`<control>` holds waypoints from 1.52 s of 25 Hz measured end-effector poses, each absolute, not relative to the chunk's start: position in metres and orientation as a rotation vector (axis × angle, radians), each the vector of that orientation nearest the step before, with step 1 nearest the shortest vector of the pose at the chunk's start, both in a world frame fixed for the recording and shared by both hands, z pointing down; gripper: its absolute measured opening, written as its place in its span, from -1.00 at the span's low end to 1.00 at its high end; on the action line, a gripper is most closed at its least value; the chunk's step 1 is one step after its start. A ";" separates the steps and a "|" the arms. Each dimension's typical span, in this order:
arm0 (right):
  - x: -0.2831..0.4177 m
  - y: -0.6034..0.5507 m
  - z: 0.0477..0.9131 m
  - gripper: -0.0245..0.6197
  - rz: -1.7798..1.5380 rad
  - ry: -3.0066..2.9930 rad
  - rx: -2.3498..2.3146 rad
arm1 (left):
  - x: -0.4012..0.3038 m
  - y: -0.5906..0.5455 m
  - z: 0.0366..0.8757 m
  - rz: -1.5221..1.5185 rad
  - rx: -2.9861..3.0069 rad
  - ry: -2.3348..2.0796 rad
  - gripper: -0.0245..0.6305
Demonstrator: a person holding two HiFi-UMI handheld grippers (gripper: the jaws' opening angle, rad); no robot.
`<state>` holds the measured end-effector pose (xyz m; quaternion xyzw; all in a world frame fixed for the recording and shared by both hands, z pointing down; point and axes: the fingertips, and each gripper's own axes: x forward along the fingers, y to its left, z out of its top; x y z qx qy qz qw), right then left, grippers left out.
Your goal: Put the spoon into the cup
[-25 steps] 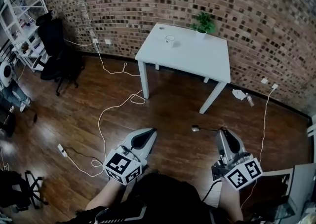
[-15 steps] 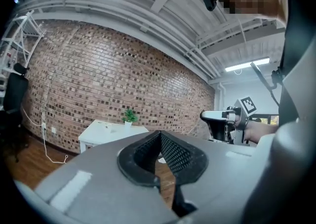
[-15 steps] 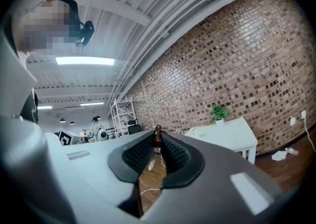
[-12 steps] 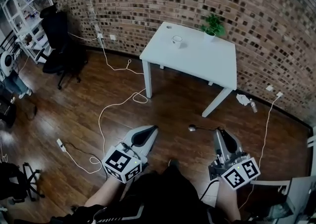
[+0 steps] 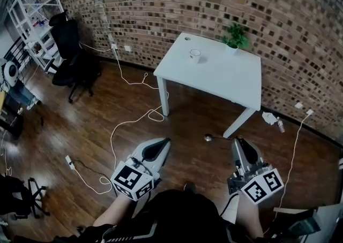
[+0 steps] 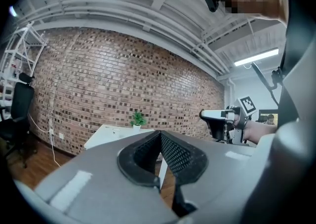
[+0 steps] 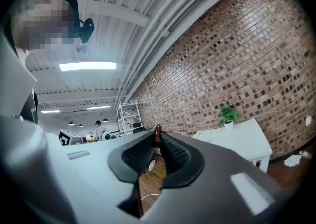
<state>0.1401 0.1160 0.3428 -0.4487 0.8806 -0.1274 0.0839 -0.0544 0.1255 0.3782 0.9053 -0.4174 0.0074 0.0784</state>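
I've moved nearer the counter [image 5: 228, 78] w/ cup [image 5: 195, 54], upper centre; still far off. R hand-held gripper [image 5: 239, 141] pinches spoon [image 5: 217, 138]; L hand-held gripper [image 5: 162, 143] pressed together, empty.

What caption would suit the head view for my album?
Right tool grips a spoon; the cup waits on the white table ahead.

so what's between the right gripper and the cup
From the right gripper, the head view shows only wooden floor, then the near edge of the table and its bare top before the cup.

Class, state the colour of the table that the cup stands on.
White. The table shows best in the head view.
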 end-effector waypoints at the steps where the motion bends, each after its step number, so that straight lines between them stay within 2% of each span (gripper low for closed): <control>1: 0.143 0.111 0.343 -0.78 -0.382 2.627 -1.337 | -0.052 0.121 0.379 0.026 2.710 -1.252 -0.95; 21: 0.180 0.022 0.349 -0.78 -0.404 2.657 -1.282 | -0.014 0.030 0.383 0.075 2.688 -1.312 -0.95; 38: 0.128 -0.063 0.349 -0.78 -0.405 2.591 -1.407 | -0.069 -0.071 0.386 0.059 2.728 -1.183 -0.95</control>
